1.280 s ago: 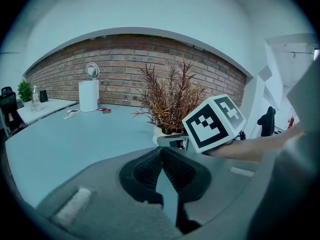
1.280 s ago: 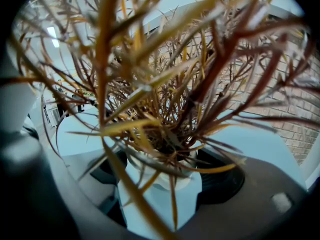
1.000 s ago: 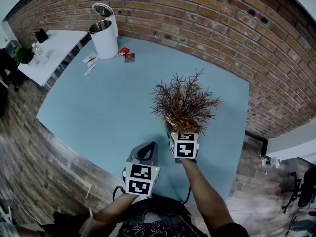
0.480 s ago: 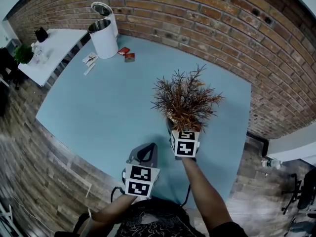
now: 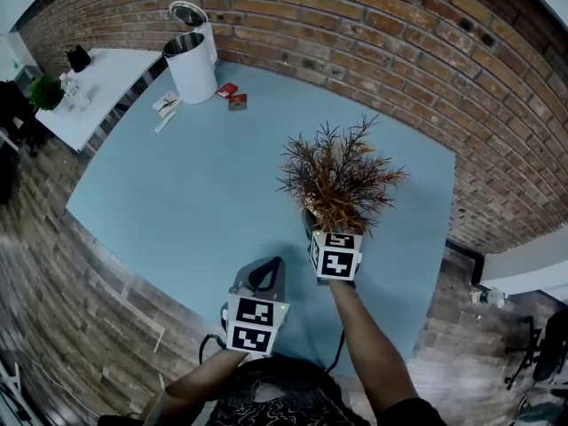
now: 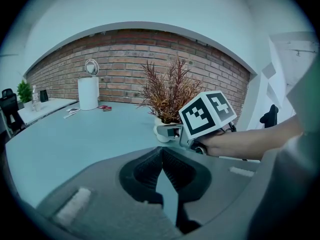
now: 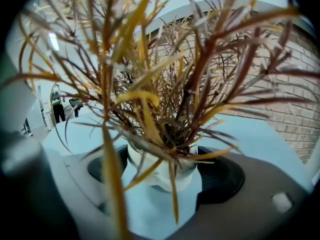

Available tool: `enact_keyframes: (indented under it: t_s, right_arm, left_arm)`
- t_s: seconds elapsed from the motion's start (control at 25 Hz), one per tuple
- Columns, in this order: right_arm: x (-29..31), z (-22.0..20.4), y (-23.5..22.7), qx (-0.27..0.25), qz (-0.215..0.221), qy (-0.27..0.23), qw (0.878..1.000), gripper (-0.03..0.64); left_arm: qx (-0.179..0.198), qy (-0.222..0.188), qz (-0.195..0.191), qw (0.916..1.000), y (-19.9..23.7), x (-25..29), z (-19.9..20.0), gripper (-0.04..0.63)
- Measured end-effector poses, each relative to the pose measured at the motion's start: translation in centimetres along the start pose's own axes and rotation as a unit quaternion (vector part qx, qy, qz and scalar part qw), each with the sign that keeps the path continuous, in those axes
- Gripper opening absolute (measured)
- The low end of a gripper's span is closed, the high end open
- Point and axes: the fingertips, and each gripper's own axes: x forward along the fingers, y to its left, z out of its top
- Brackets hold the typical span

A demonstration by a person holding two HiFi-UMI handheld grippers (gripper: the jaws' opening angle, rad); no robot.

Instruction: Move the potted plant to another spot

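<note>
Jaws first: found those of the right gripper (image 7: 161, 170) pressed against both sides of the white pot of the potted plant (image 5: 340, 177), pinching it between the dark pads. Found those of the left gripper (image 6: 160, 156) drawn together at the tips, with nothing between them. Saw the potted plant upright over the pale blue worktop (image 5: 177, 193), well apart from the white bin (image 5: 192, 67) and much nearer the person than the bin was. Could not tell whether the pot rested on the worktop or hung just above it. Noted reddish-brown and yellow leaves spreading wide above the pot and filling most of the right gripper view. Saw the left gripper farther still from the white bin, low over the worktop's near edge, beside the right forearm (image 5: 368, 344). Spotted two small red packs (image 5: 231, 97) just beside the white bin, some white scraps (image 5: 163, 107) near it too, and a brick wall (image 5: 399, 51) behind the bin.
</note>
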Motion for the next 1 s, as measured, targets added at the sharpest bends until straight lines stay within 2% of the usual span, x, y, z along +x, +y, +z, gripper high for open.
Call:
enact_keyframes:
  t_s: [0.4, 0.76, 1.0]
  right_arm:
    - [-2.2, -1.5, 0.6, 0.005, 0.003, 0.006, 1.000, 0.403]
    - [-6.3, -2.9, 1.2, 0.006, -0.007, 0.001, 1.000, 0.255]
    - [-9.6, -3.7, 1.9, 0.010, -0.012, -0.007, 1.000, 0.202]
  left_arm:
    - [0.005, -0.002, -0.014, 0.9999, -1.0, -0.6, -0.3, -0.005]
    - [0.019, -0.008, -0.034, 0.9992, -2.4, -2.2, -1.2, -0.005]
    - [0.022, -0.015, -0.048, 0.9985, -3.4, -3.4, -1.9, -0.005]
